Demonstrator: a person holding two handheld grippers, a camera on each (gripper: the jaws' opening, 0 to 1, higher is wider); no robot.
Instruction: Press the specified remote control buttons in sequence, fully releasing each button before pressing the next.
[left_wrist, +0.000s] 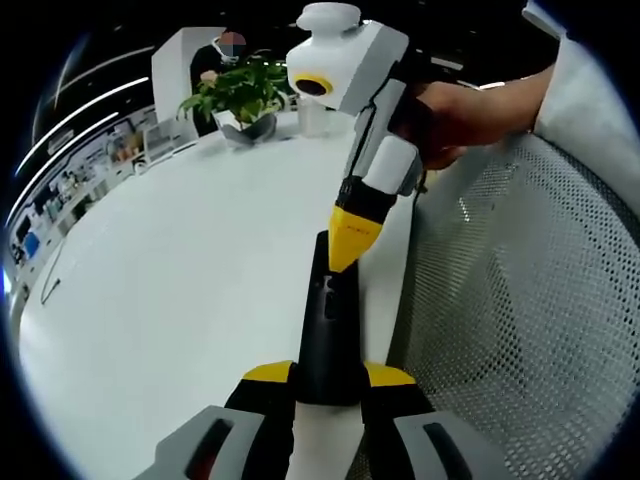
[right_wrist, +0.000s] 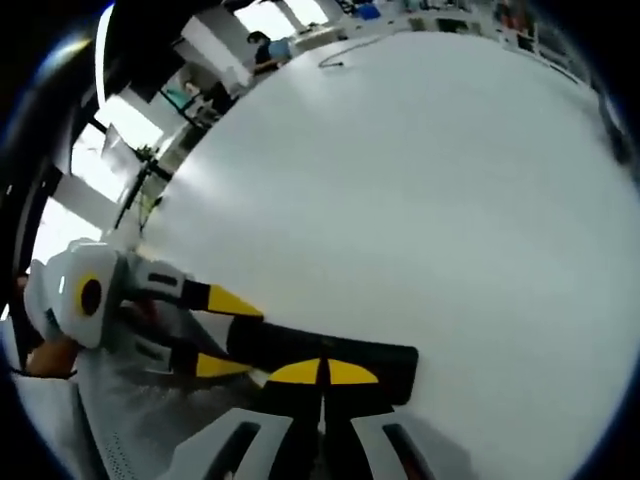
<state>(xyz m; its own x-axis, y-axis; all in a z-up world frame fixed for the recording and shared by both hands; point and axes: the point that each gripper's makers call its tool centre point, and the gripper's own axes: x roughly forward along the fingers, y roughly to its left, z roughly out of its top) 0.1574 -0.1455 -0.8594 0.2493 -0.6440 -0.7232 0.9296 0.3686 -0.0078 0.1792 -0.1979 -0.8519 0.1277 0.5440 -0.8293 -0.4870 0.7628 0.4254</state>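
A long black remote control (left_wrist: 325, 320) lies along the right edge of the white table (left_wrist: 180, 280). My left gripper (left_wrist: 328, 373) is shut on its near end, one yellow jaw on each side. My right gripper (left_wrist: 350, 245), held by a hand, comes down from the upper right with its yellow tips together, touching the remote's upper face. In the right gripper view, my right gripper (right_wrist: 322, 372) is shut, its tips resting on the remote (right_wrist: 390, 362). The left gripper (right_wrist: 225, 333) clasps the remote's left end there. The buttons under the tips are hidden.
A potted green plant (left_wrist: 240, 95) stands at the far end of the table, with a person behind it. A grey mesh chair (left_wrist: 520, 300) sits close beside the table's right edge. A thin black cable (right_wrist: 340, 55) lies far across the table top (right_wrist: 420, 200).
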